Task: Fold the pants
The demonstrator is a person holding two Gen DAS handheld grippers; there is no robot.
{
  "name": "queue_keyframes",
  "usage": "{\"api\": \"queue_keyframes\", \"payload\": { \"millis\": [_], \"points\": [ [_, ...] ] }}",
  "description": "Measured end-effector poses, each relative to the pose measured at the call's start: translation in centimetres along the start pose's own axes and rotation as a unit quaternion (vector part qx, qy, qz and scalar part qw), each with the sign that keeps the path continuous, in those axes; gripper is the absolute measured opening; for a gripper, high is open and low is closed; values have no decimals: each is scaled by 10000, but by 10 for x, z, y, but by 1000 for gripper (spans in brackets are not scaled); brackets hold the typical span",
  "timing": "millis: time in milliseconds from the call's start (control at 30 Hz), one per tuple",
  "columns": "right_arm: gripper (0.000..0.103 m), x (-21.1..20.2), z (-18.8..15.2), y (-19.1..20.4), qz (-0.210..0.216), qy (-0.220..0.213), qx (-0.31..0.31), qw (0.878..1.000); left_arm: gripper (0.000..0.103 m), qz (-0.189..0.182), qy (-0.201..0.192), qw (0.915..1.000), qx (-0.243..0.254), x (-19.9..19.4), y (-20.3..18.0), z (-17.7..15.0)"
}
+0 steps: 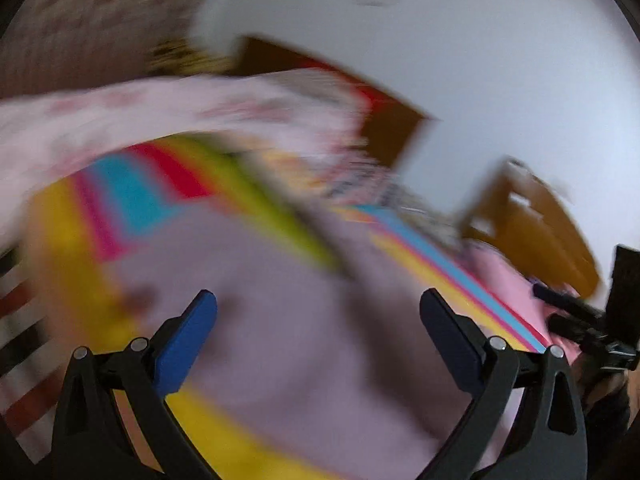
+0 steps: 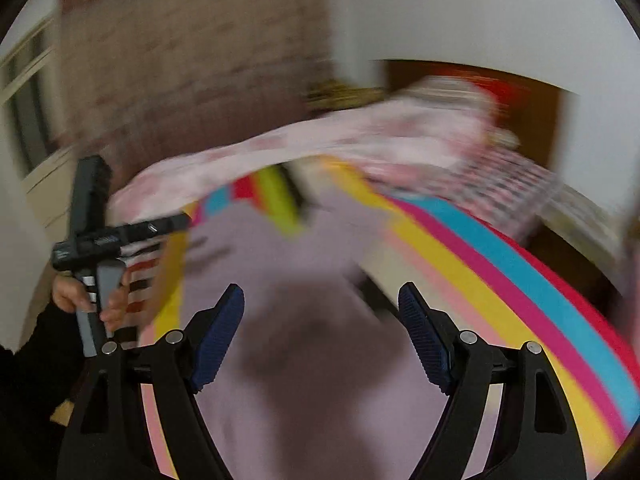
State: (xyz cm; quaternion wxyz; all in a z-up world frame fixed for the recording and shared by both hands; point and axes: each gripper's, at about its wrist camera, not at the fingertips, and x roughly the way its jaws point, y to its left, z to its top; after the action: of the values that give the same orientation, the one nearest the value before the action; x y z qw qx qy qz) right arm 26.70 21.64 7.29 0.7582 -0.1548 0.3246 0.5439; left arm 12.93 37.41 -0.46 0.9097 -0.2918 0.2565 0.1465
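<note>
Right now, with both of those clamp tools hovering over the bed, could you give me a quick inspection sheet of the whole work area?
Surface: bed under a rainbow-striped sheet.
Job's things: pale lilac pants spread flat beneath both tools; blur hides the details.
Clutter: pink floral cloth bunched along the far side; checked fabric beside it.
Grippers: left hand-held gripper open, empty; right hand-held gripper open, empty.
Cables: nothing seen.
Surroundings: brick-patterned wall, white wall, wooden headboard, window.

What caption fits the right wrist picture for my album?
Open right tool hovers over lilac pants on a rainbow-striped blanket.
</note>
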Motion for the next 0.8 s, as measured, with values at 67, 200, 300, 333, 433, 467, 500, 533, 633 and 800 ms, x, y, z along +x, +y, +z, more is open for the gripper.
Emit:
{"api": "queue_keyframes", "payload": {
  "millis": [67,200,300,333,433,467,500,533,633,800],
  "points": [
    [69,72,44,17,470,471,-423,9969,100,194,-89,9990,-389,-2,40,8],
    [52,183,95,40,944,1338,-735,9838,92,230,52,9967,-782,14,79,21],
    [50,229,109,46,1025,1675,-817,9771,85,84,318,9940,-1044,40,85,22],
    [48,246,114,42,1014,1768,-819,9756,83,74,365,9937,-1059,47,84,20],
    [43,263,110,38,1005,1900,-821,9732,78,112,535,9924,-1098,66,84,14],
    [43,271,110,34,971,1969,-829,9721,77,197,575,9923,-1083,71,85,12],
    [43,271,104,36,931,2015,-858,9713,77,252,569,9922,-1077,75,85,11],
    [42,276,102,36,919,2072,-894,9699,77,275,539,9921,-1095,76,92,12],
    [30,275,88,42,1056,2027,-870,9696,77,423,456,9922,-1081,80,91,8],
    [9,250,84,55,1004,1643,-1252,9733,5,607,398,9939,-829,73,86,7]
  ]
}}
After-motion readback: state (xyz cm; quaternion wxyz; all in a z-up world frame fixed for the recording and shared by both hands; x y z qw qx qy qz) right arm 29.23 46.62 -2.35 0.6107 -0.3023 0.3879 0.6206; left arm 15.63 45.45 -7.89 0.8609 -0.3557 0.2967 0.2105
